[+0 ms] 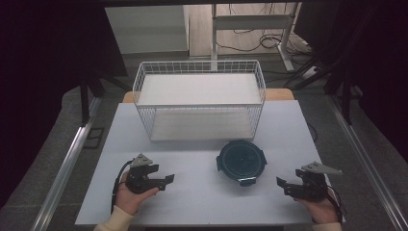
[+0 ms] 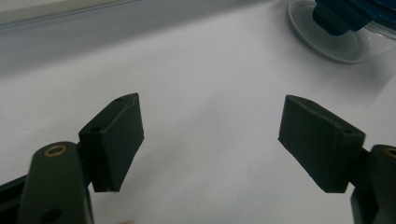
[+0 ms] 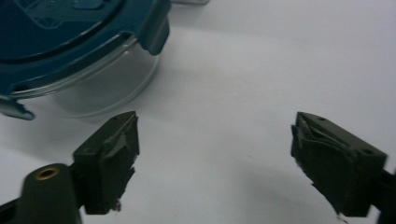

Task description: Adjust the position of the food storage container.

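White tabletop (image 1: 202, 192) stands in a dim room, with grey floor and cables visible beyond its far edge. At the far side of the table sits a white wire basket rack with two shelves (image 1: 199, 98), both shelves bare. Nearer the person, right of centre, rests a round clear container with a dark blue clip-on lid (image 1: 241, 161), upright and closed, its lid latches down. The container sits between the two grippers, closer to the right one, touching neither.

Left gripper (image 1: 168, 179) lies low over the table at the near left, held in a hand, pointing toward the container; its jaws stand apart with nothing between them. Right gripper (image 1: 280, 183), held at the near right, points toward the container; its jaws are spread wide and hold nothing.
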